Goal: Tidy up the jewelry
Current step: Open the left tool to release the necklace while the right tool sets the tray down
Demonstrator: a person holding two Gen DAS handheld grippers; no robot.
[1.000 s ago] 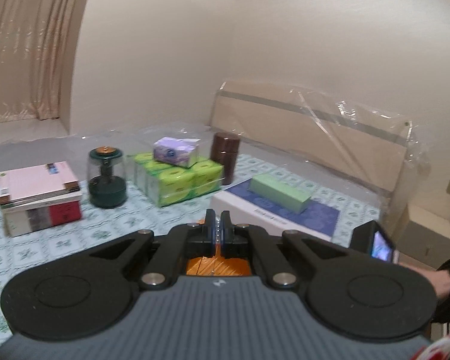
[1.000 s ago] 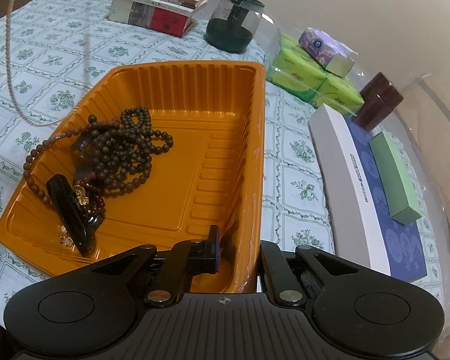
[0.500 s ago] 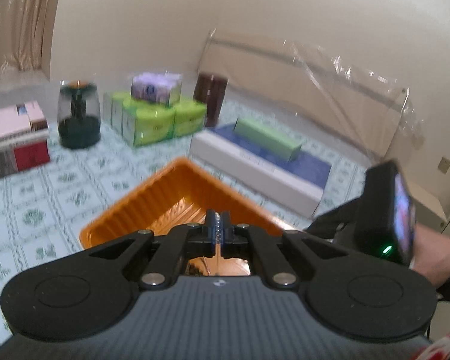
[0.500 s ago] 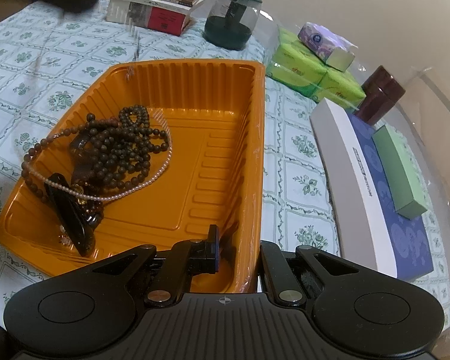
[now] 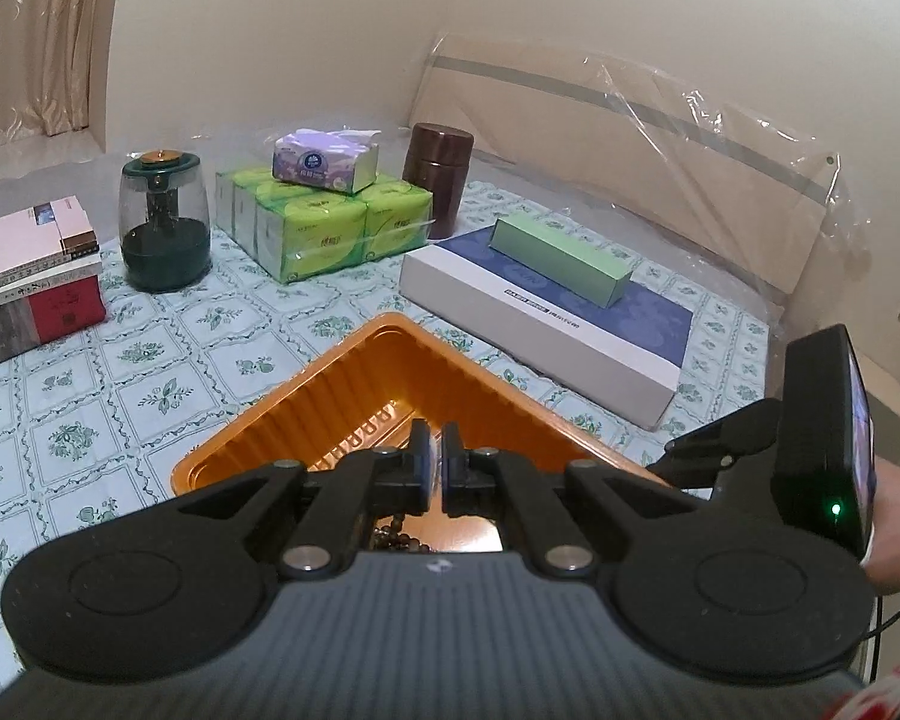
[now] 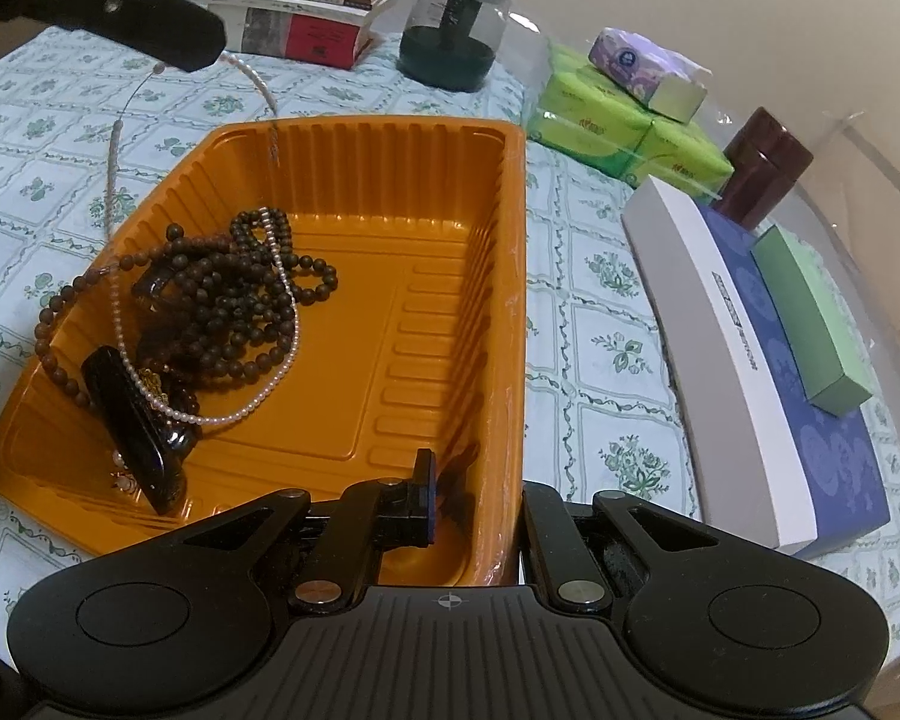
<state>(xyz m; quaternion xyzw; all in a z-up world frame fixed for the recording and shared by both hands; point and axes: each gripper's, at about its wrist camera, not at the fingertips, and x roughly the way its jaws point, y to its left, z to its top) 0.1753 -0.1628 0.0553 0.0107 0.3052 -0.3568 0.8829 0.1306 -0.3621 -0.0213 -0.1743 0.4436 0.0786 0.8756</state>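
An orange tray (image 6: 438, 312) sits on the patterned tablecloth and also shows in the left wrist view (image 5: 354, 396). It holds dark brown bead strands (image 6: 234, 294), a black oblong piece (image 6: 135, 426) and the low end of a white pearl necklace (image 6: 270, 384). My left gripper (image 5: 435, 468), seen from the right wrist as a black tip (image 6: 168, 39), is shut on the top of the pearl necklace above the tray's far left. My right gripper (image 6: 474, 498) is shut on the tray's near right wall.
At the back stand stacked books (image 6: 306, 18), a dark green glass jar (image 6: 456, 36), green tissue packs with a purple pack on top (image 6: 624, 114) and a brown canister (image 6: 762, 162). A white and blue box with a green box on it (image 6: 768, 360) lies right of the tray.
My left gripper has lowered the pearl necklace, so its low end now lies across the beads in the tray. The left wrist view has tilted down onto the tray. The right gripper has stayed put.
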